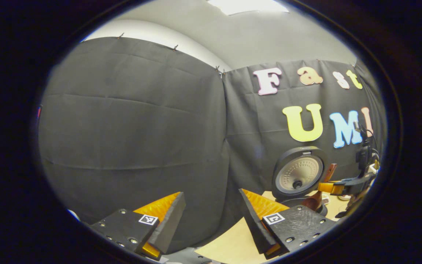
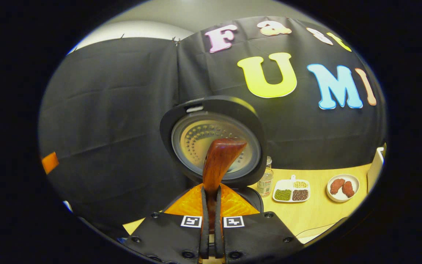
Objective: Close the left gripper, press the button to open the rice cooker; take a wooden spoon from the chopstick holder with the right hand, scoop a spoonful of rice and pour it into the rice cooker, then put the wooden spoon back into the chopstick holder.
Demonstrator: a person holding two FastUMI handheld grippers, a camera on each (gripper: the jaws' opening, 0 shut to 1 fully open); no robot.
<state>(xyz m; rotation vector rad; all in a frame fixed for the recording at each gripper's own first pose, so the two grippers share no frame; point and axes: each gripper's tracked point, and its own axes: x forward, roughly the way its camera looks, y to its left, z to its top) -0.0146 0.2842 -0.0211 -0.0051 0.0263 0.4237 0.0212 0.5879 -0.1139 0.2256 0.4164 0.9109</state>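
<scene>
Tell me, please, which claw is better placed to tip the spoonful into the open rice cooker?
The right claw: it is shut on the wooden spoon, right in front of the rice cooker, whose lid stands open. The left claw is open, holds nothing, and sits farther from the cooker.

reddish-brown wooden spoon [image 2: 218,161]; black rice cooker lid [image 2: 213,141] with silvery dotted inner plate; pale yellow wooden table [image 2: 317,212].

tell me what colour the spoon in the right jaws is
Reddish-brown wood; the wooden spoon shows best in the right gripper view.
</scene>
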